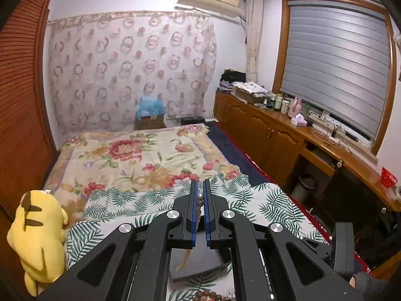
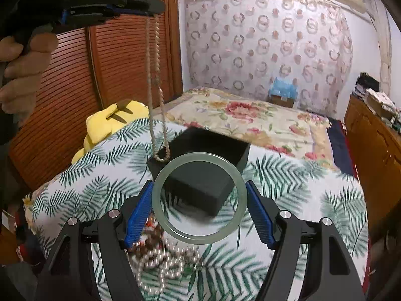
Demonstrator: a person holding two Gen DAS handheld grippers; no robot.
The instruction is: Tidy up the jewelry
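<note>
In the left wrist view my left gripper [image 1: 199, 183] is shut on a beige beaded necklace [image 1: 199, 202], pinched between the blue pads. In the right wrist view the left gripper [image 2: 155, 7] is at the top left, and the necklace [image 2: 156, 75] hangs from it in a long loop. The loop's bottom is just above the near corner of an open black box [image 2: 208, 145]. My right gripper [image 2: 199, 184] is shut on a pale green jade bangle [image 2: 200, 156], held by its sides above the box. A pile of pearl and brown bead strands [image 2: 163, 258] lies below on the leaf-print cloth.
A yellow plush toy [image 2: 115, 118] lies at the left edge of the leaf-print cloth [image 2: 288, 175], against the wooden louvred doors [image 2: 120, 57]. A floral bed cover [image 1: 140, 155] stretches beyond. Wooden cabinets [image 1: 270, 135] with clutter run along the right. A hand [image 2: 22, 62] grips the left tool.
</note>
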